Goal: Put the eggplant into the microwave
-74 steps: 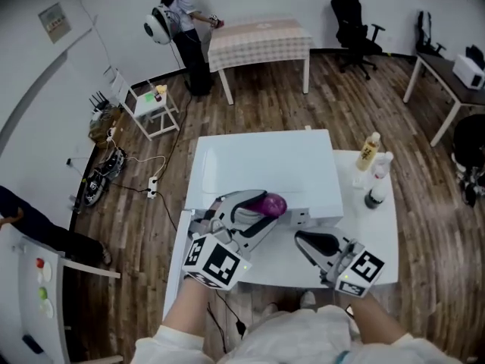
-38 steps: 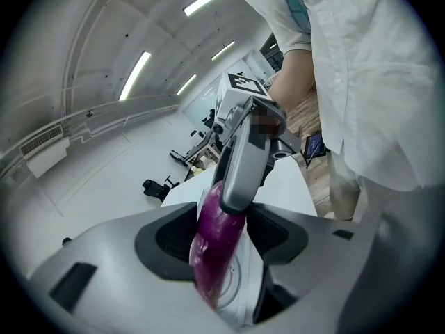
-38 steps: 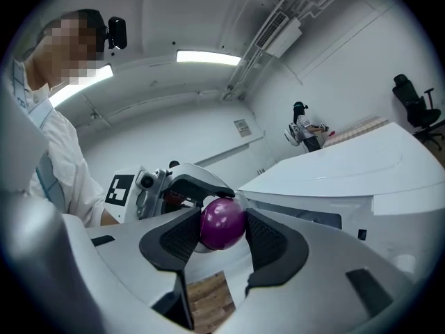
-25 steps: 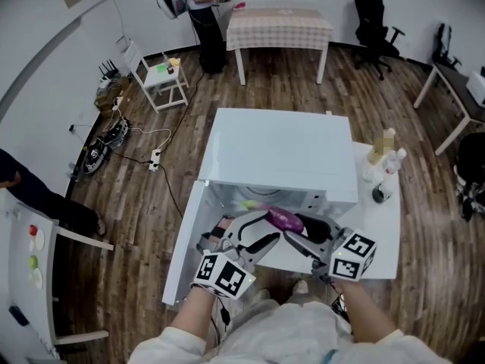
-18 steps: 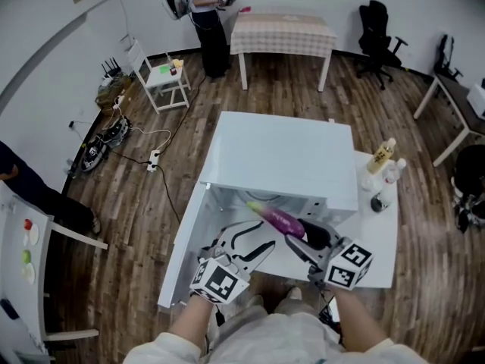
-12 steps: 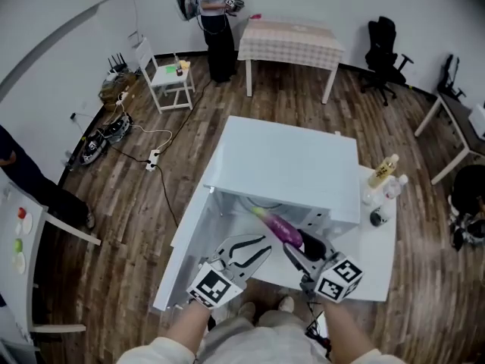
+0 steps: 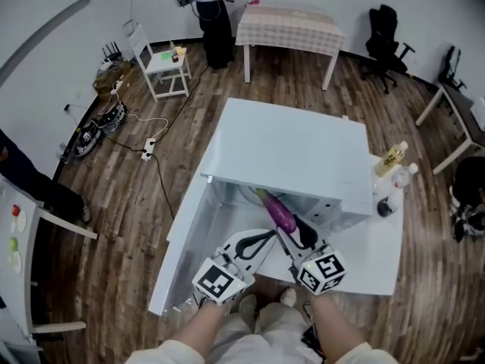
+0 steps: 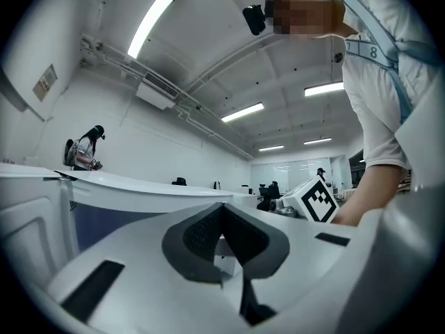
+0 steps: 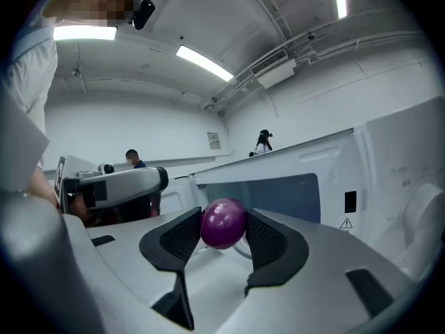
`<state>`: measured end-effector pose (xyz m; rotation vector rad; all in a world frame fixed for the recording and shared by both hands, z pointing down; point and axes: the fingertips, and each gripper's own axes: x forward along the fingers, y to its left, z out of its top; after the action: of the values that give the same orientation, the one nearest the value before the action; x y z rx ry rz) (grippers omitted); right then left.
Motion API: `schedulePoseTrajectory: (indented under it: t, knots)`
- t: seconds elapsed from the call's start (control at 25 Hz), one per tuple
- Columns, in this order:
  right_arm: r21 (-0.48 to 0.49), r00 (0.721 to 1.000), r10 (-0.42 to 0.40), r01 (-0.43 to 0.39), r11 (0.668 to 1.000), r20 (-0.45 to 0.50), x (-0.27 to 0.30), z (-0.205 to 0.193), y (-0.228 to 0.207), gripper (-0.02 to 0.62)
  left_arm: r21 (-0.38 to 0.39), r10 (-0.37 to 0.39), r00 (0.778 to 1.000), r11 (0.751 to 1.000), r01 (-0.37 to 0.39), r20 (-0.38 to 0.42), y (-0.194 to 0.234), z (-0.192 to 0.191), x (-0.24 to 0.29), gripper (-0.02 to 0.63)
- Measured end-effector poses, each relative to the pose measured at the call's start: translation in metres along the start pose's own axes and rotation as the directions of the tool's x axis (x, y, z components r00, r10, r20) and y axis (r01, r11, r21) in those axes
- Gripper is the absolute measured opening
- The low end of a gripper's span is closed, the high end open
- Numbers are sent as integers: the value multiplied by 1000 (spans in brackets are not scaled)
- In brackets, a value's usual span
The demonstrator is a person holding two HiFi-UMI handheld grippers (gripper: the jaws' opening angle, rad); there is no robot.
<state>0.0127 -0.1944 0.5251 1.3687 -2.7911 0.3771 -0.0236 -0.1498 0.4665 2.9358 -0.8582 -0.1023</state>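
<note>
I see a dark wood floor [image 7: 114,226], white walls [image 7: 23,74], a checked table [image 7: 290,27], a black office chair [image 7: 386,32], a white chair [image 7: 163,67] and ceiling strip lights [image 8: 149,23].

right gripper [image 9: 224,229] clamped on purple eggplant [image 9: 224,221], its rounded end bulging up between the jaws, white microwave [image 9: 389,179] with dark window [image 9: 278,186] just beyond jaws, left gripper [image 9: 156,179] off to jaws' left, ceiling strip lights [image 9: 205,62] above
</note>
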Motion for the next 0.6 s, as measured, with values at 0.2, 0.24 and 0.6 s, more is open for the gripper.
schedulePoseTrajectory:
  t: [0.2, 0.24, 0.6]
  knots:
    - [2, 999, -36, 36, 999, -7, 26, -22, -19, 218, -55, 55, 998, 997, -54, 11, 18, -13, 2, 0]
    - [7, 999, -43, 43, 999, -8, 31, -26, -23, 218, -60, 62, 998, 996, -61, 9, 21, -16, 3, 0]
    - [-4, 995, -84, 84, 996, -52, 74, -49, -50, 218, -95, 76, 997, 993, -75, 8, 36, -31, 5, 0]
